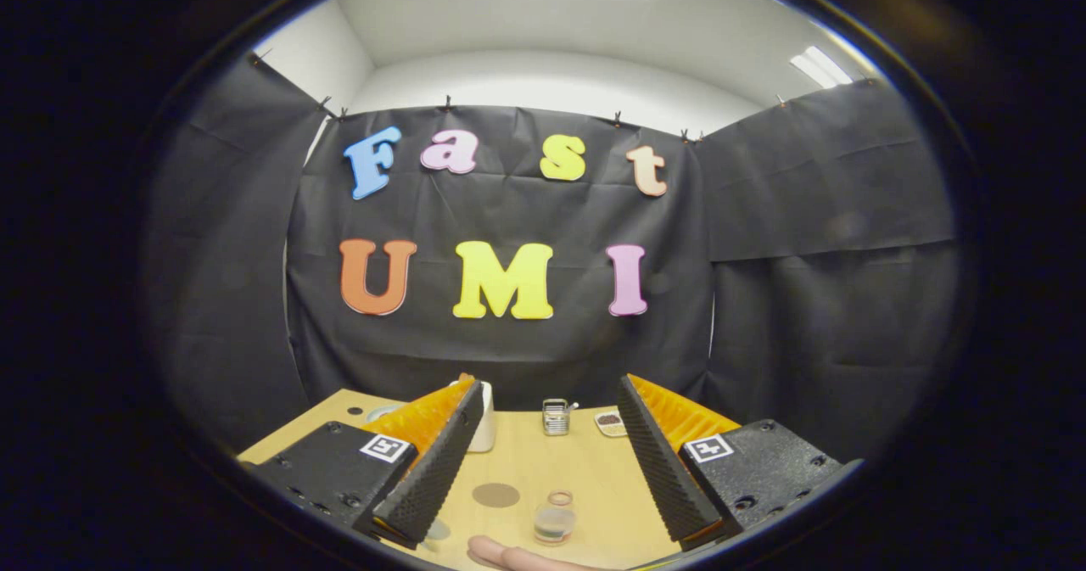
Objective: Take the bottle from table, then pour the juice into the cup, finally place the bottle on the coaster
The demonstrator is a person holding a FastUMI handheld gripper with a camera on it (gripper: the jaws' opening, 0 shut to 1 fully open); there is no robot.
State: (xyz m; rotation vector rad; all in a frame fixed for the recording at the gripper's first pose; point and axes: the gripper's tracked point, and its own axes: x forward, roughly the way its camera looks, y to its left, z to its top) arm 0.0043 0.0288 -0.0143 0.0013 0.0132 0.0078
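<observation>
Gripper (pixel 547 461) fingers stood wide apart, holding nothing. Small clear bottle (pixel 555 518) stood upright on the table (pixel 594 478), between and below the fingertips, nearer than the round coaster (pixel 495 495) beside it; white cup (pixel 485 418) lay beyond.

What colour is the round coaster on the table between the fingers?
The coaster is a flat brownish-tan disc, slightly darker than the light wooden table, seen in the gripper view.

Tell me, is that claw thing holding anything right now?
No. The gripper is open and empty; the small bottle stands on the table between its fingers, untouched.
</observation>
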